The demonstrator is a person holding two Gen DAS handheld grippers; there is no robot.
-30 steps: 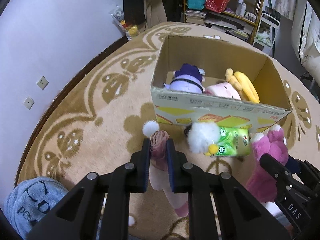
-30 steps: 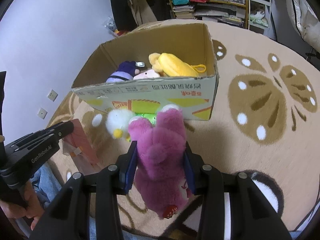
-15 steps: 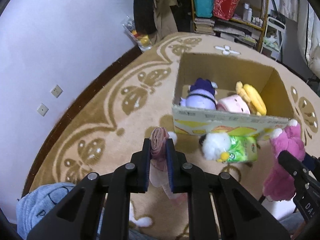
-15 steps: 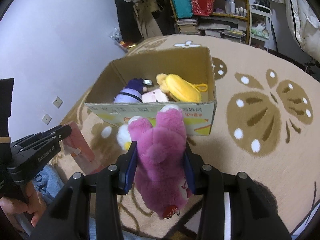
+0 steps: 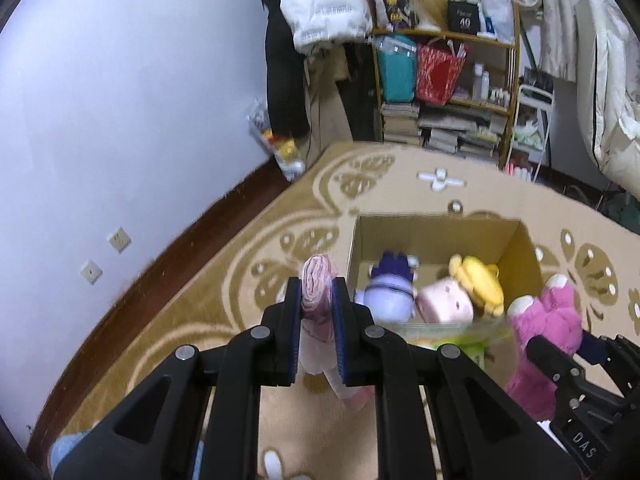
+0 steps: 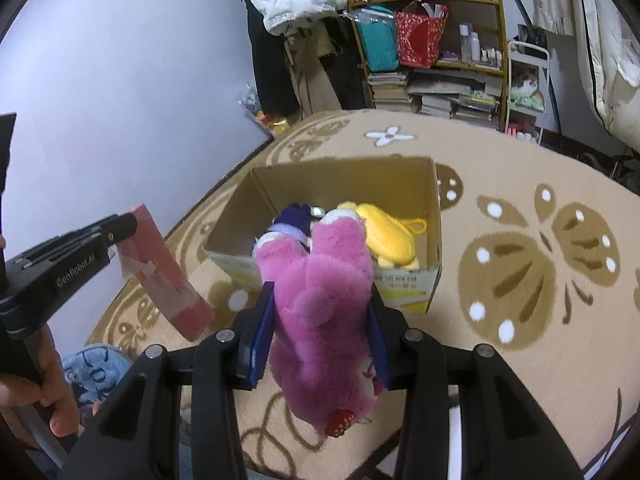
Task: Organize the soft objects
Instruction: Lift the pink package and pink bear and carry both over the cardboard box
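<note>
My left gripper is shut on a flat pink soft toy, held in the air left of the open cardboard box. It also shows in the right wrist view. My right gripper is shut on a magenta plush bear, held in front of the box. The bear shows in the left wrist view. Inside the box lie a purple plush, a pale pink plush and a yellow plush.
The box stands on a beige patterned rug. A green packet lies in front of the box. A cluttered shelf and hanging clothes stand at the back. The wall is on the left. The person's knee in denim is low left.
Both grippers have risen with their toys and now look down into the box from higher. The white-and-green toy in front of the box is now mostly hidden.
</note>
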